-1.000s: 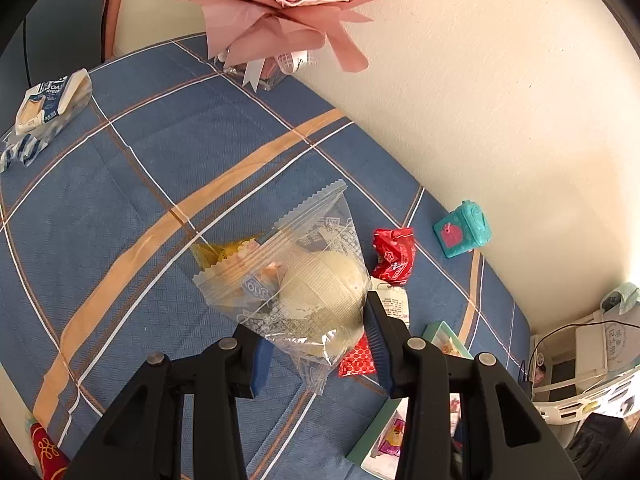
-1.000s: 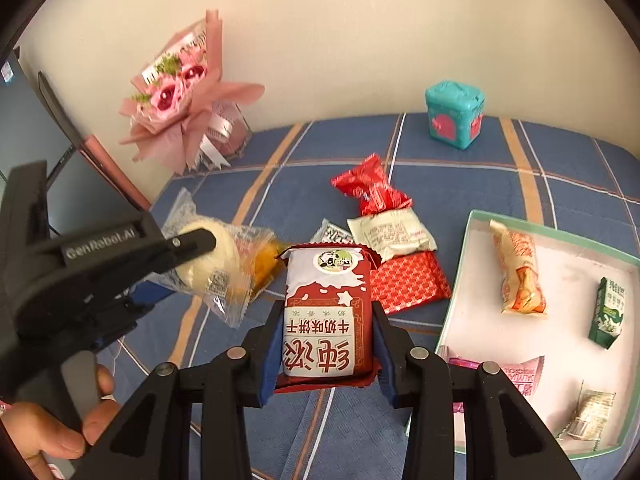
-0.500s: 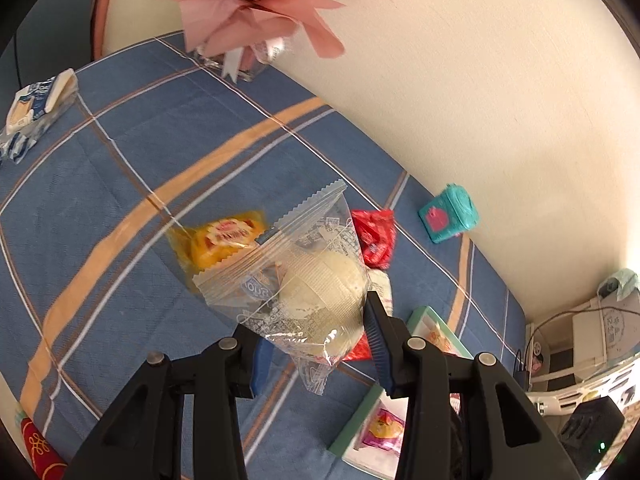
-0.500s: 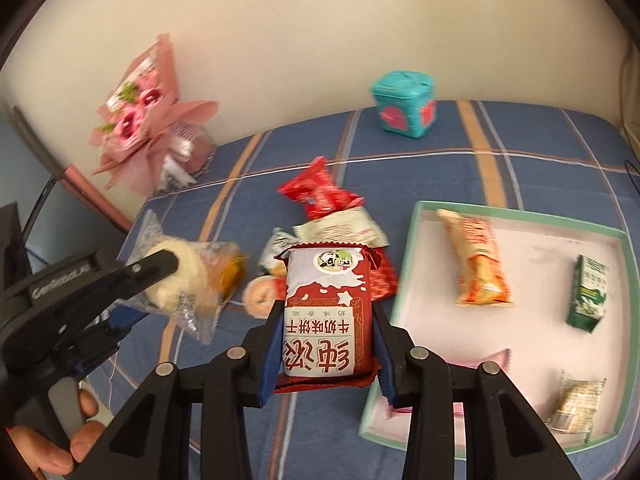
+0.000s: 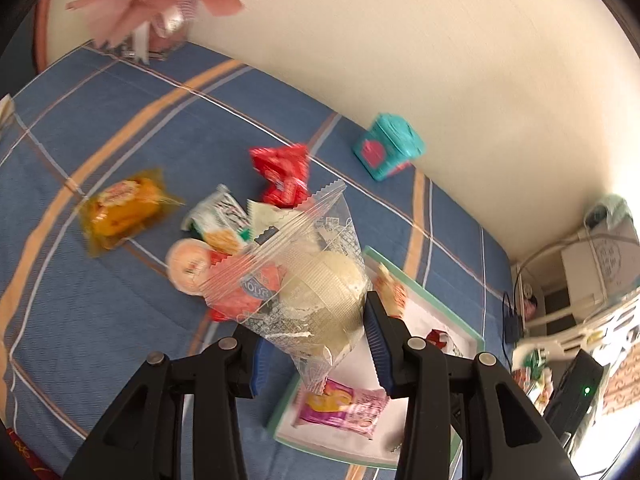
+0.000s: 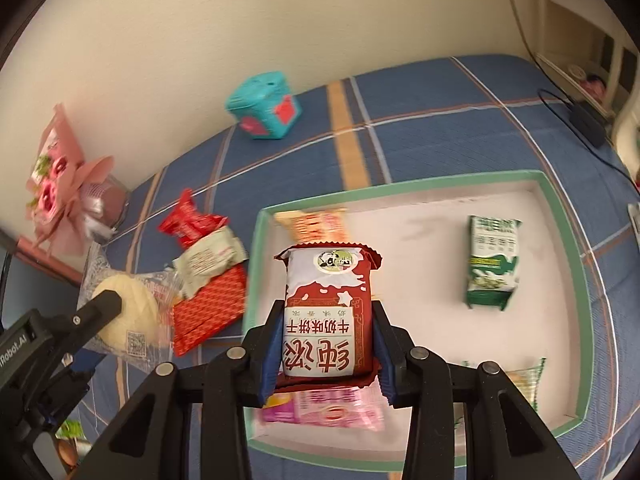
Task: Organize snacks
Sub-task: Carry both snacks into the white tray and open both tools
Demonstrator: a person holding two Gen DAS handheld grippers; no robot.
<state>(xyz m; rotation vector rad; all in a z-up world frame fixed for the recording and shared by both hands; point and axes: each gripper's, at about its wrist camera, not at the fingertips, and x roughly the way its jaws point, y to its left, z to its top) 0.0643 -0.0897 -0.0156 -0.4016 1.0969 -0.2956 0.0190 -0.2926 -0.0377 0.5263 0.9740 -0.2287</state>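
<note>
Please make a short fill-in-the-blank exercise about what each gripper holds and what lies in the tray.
1. The right gripper holds a red ____ pack.
2. The left gripper holds a clear bag with a ____ inside.
3. The tray has a ____ rim.
4. The small carton lies ____ the tray.

Answers: biscuit; bun; green; inside

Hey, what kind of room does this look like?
Probably a home room: a table in a blue plaid tablecloth against a cream wall, with a pink flower bouquet and packaged snacks around a green-rimmed tray.
</note>
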